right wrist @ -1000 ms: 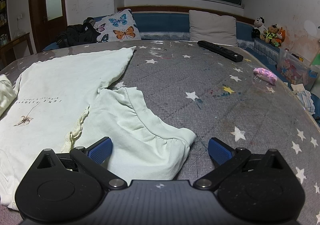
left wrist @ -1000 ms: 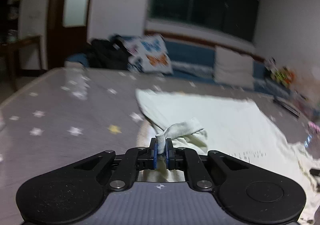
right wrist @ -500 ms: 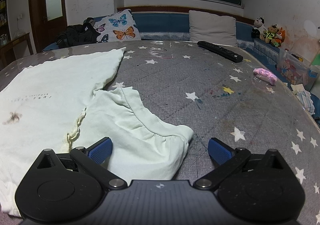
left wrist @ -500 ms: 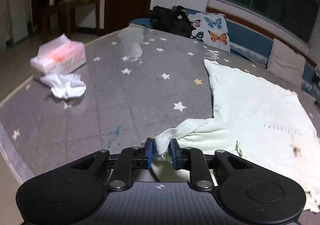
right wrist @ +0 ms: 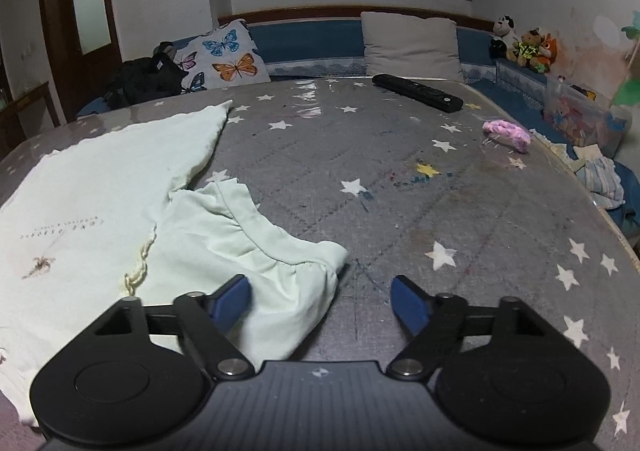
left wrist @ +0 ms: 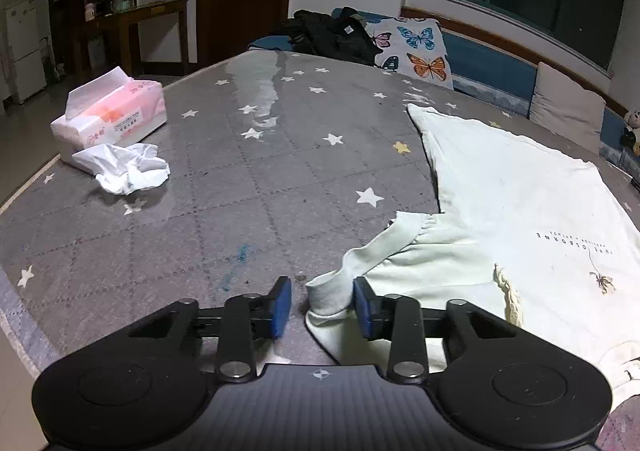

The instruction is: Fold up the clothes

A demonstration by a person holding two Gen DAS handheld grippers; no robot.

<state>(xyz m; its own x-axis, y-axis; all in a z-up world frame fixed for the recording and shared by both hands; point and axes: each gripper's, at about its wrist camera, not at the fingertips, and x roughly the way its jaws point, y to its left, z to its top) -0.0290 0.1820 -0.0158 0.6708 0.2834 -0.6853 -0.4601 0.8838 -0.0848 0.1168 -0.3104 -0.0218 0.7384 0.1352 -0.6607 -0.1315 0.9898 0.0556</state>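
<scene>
A pale green T-shirt (left wrist: 520, 211) with small print lies flat on the grey star-patterned table (left wrist: 240, 211). Its left sleeve (left wrist: 332, 291) stands up between the jaws of my left gripper (left wrist: 320, 305). The cloth leans on the right pad and there is a gap to the left pad, so nothing is pinched. In the right wrist view the shirt (right wrist: 100, 191) spreads to the left. Its other sleeve (right wrist: 260, 247) lies between the jaws of my right gripper (right wrist: 322, 299), which are closing. Neither pad presses the cloth.
A pink tissue pack (left wrist: 116, 111) and a crumpled tissue (left wrist: 128, 171) sit near the table's left edge. A black remote (right wrist: 416, 91) and a pink object (right wrist: 506, 133) lie far right. Beyond the table are a butterfly pillow (right wrist: 228, 63) and a black bag (left wrist: 332, 35).
My left gripper swung left and down with the sleeve, then its jaws parted and released the cloth. The right gripper's jaws have narrowed around the other sleeve. The shirt body slid left.
</scene>
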